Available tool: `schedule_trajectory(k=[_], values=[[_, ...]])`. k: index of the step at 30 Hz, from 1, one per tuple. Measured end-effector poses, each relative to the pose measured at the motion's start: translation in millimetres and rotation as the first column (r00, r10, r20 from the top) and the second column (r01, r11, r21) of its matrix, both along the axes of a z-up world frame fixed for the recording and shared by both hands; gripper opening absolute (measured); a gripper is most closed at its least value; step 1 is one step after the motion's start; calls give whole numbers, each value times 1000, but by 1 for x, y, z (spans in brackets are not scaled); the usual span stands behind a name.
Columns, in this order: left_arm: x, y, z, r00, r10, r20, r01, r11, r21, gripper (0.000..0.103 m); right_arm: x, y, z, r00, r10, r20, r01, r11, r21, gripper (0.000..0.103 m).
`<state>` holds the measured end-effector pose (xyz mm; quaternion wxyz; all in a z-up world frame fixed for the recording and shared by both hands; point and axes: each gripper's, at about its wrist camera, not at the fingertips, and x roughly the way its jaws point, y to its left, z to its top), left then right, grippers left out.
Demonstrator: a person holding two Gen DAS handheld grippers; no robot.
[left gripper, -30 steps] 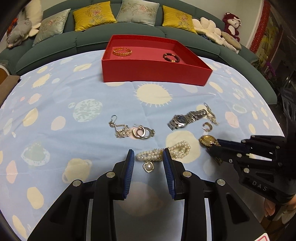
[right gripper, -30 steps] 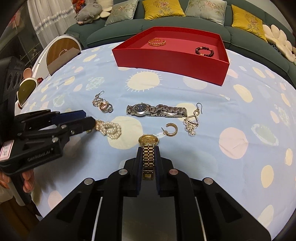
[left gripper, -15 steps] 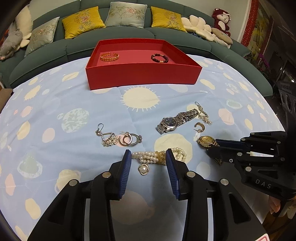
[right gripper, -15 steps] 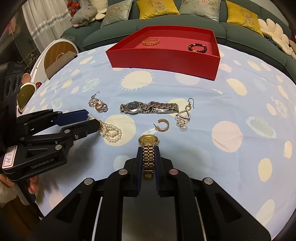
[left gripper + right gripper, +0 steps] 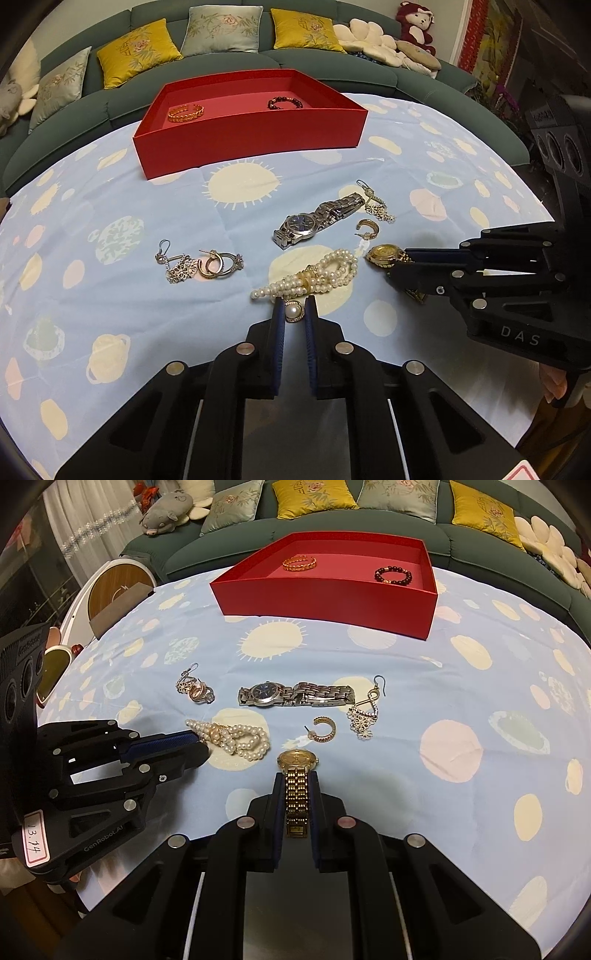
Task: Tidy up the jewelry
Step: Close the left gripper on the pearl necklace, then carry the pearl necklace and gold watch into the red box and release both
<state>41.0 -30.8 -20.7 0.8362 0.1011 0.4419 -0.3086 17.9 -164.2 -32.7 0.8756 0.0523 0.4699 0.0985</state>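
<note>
A red tray (image 5: 255,144) at the back of the table holds a gold bangle (image 5: 185,112) and a dark bead bracelet (image 5: 285,103). My left gripper (image 5: 294,308) is shut on the pendant of a pearl necklace (image 5: 314,275), which lies on the cloth; the necklace also shows in the right wrist view (image 5: 236,738). My right gripper (image 5: 295,779) is shut on the band of a gold watch (image 5: 296,775), whose face rests on the cloth. A silver watch (image 5: 295,695), a gold hoop earring (image 5: 325,729) and dangling earrings (image 5: 364,712) lie beyond.
Another earring cluster (image 5: 199,264) lies left of the necklace. The table has a blue cloth with pale spots (image 5: 110,206). A green sofa with cushions (image 5: 221,33) curves behind the table. The right gripper's body (image 5: 498,284) sits close right of my left gripper.
My left gripper's jaws have closed from wide open onto the pearl pendant. The right gripper has kept its hold on the gold watch band.
</note>
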Motion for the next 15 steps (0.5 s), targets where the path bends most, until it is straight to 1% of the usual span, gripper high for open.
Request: schedule_trajectory(k=[7,15], values=[[0,11,18,999,45,4,-45,997,-66,8,1,-1,2,1000,-5,8,5,1000,8,11],[-3,21,41,996,80,31,-76,992,-104,8,0,-3,14,999,-20,48,19,1000,19,11]])
